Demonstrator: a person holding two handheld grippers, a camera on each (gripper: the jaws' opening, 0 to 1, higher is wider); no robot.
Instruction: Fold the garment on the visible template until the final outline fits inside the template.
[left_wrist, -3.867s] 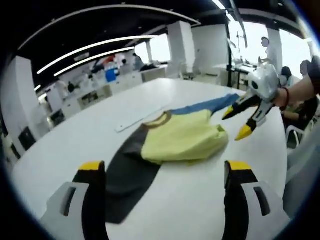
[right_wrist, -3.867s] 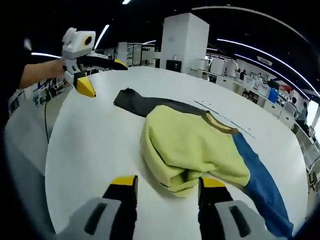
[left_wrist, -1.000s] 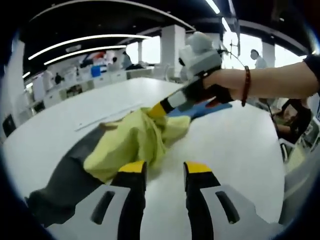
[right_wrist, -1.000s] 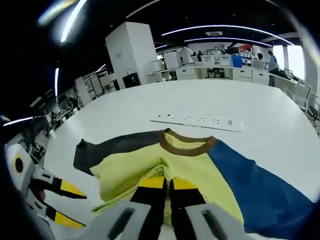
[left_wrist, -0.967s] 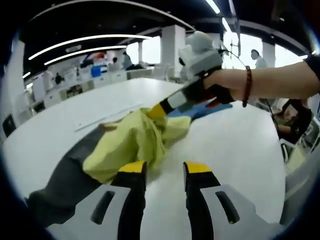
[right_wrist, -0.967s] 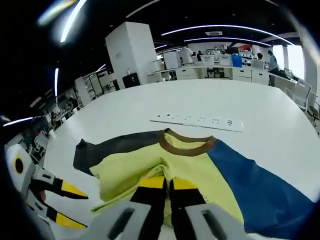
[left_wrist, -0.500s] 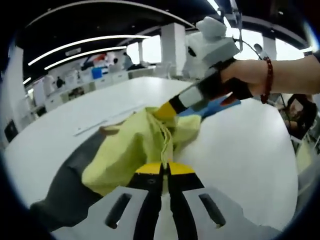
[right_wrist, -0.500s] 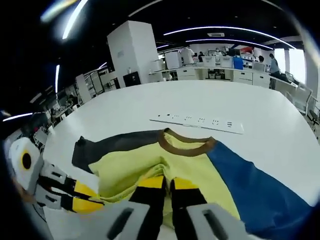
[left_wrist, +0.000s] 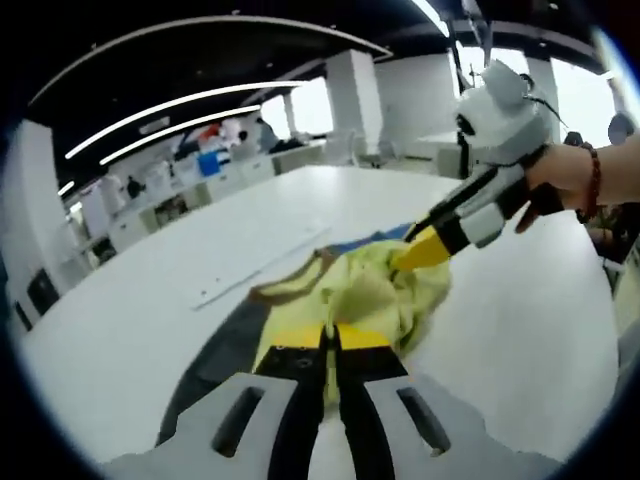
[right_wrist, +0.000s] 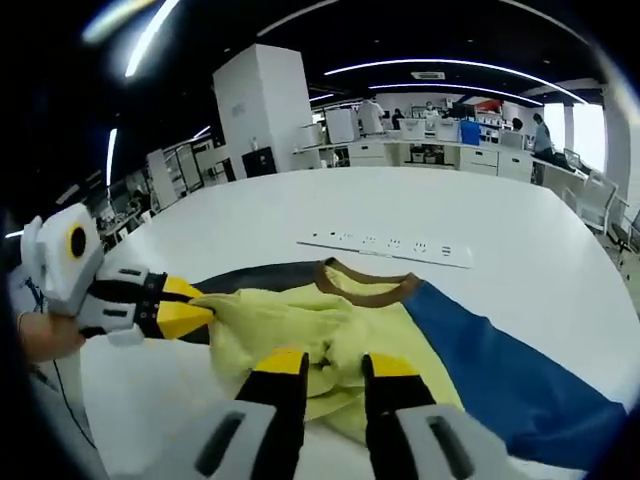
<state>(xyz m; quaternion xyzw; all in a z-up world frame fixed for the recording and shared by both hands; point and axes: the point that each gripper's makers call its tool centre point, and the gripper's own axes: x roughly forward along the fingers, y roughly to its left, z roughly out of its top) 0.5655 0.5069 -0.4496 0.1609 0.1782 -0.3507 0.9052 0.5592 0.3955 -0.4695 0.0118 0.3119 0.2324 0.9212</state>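
Garment bunched mid-worktop; soft, limp knit, likely sags (best pinched at hem or seam). Left gripper jaws clamped on yellow fabric; right gripper jaws parted above folds. Template not discernible; dark sleeve partly hidden.

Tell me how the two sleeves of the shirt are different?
The blue sleeve is bright blue, while the dark sleeve is charcoal grey. The blue sleeve lies spread wide and mostly uncovered, while the dark sleeve is largely hidden behind the bunched yellow body. The left gripper, shut on the yellow cloth, sits by the dark sleeve; nothing grips near the blue one. Both lie flat on the white table and join the same yellow shirt.
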